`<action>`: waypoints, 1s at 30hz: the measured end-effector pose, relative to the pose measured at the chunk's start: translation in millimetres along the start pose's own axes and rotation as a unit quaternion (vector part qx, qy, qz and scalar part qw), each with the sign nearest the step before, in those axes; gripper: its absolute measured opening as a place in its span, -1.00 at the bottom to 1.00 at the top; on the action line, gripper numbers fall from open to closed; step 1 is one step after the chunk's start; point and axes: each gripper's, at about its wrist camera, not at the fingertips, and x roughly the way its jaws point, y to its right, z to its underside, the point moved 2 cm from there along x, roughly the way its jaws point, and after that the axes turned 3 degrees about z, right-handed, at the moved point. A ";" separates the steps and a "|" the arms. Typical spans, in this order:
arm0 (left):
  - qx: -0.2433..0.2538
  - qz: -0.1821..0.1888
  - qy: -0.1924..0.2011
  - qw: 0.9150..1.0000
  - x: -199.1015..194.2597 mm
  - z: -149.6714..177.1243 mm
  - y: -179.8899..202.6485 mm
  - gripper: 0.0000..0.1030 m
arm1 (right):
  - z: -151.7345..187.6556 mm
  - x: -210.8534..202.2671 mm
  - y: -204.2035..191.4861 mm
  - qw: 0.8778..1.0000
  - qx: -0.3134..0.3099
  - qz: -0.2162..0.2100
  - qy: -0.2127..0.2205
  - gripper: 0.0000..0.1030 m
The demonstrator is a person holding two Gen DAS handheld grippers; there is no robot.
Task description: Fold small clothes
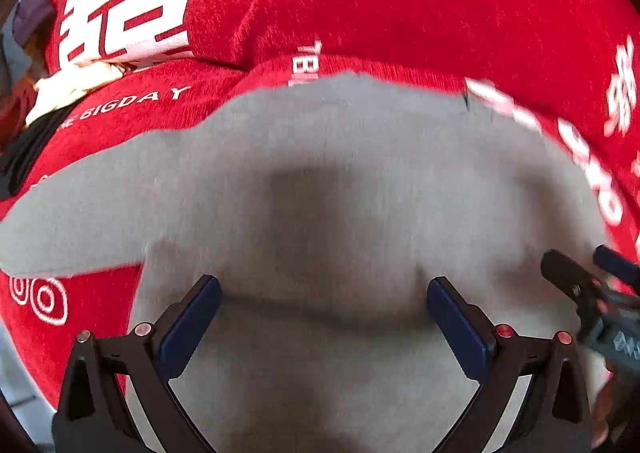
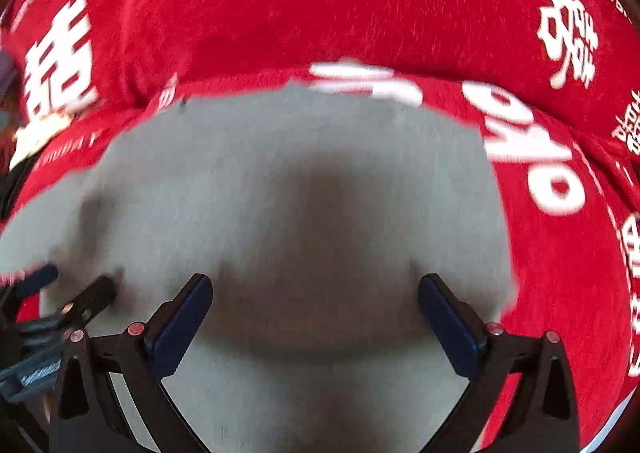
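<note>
We see a small grey, soft knitted garment (image 1: 320,181) lying spread on a red plush cloth printed with white characters and lettering (image 1: 380,5); what carries the cloth (counter or bed) we cannot tell, since no edge of it shows. The garment fills the middle of both wrist views. Its far hem lies along a raised fold of the red cloth, and a narrower part, probably a sleeve, reaches out to the left in the left wrist view. Both views are blurred, so finer features such as seams or a collar are not legible.

The left tool (image 1: 324,293) hangs just above the near part of the garment with its two blue-padded fingers (image 1: 192,317) spread wide; nothing lies between them. The right tool (image 2: 316,289) is likewise spread and empty over the same garment, and its black tip also shows at the right margin of the left view. The two tools stand near each other, side by side, each over its own half of the cloth.

We judge this paired, open stance to be preparation for a two-point grasp: taking the near edge at two places keeps the fabric taut and lets it fold over evenly. The garment lies flat and appears not yet folded. Soft knit will sag and slip, so each pinch should take the full thickness of the edge without catching the red plush beneath.

At the far left lie pale and dark items (image 1: 60,93), too indistinct to identify.
</note>
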 end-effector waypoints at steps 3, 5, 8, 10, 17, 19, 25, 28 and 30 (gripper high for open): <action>0.006 0.005 0.015 1.000 -9.7 25.1 -6.6 1.00 | 42.8 -12.7 -14.0 0.997 -0.045 0.050 0.025 1.00; 0.002 0.014 0.019 1.000 -15.1 42.0 -15.8 1.00 | 64.4 -25.2 -12.0 0.998 -0.037 0.034 0.039 1.00; 0.019 0.020 0.037 0.999 -29.1 71.9 -24.7 1.00 | 101.7 -43.9 -4.0 0.998 -0.037 0.023 0.048 1.00; 0.020 0.030 0.041 0.999 -39.3 93.4 -32.4 1.00 | 128.3 -56.0 -3.7 0.996 -0.058 0.023 0.060 1.00; 0.041 0.037 0.024 0.998 -55.8 146.7 -52.8 1.00 | 189.9 -69.2 -1.8 0.992 -0.110 0.032 0.047 0.99; 0.050 0.039 0.001 0.998 -58.0 155.4 -57.9 1.00 | 196.4 -71.0 -2.5 0.991 -0.130 0.037 0.026 1.00; 0.097 0.054 0.047 0.993 -77.3 144.8 -38.9 1.00 | 177.7 -91.2 -44.2 0.976 -0.200 0.003 0.080 1.00; 0.174 0.041 0.031 0.983 -57.0 149.4 -17.3 1.00 | 178.8 -72.3 -78.1 0.954 -0.291 0.000 0.073 1.00; 0.194 0.053 0.036 0.979 -54.0 155.6 -21.7 1.00 | 185.3 -62.8 -81.5 0.942 -0.328 0.002 0.071 1.00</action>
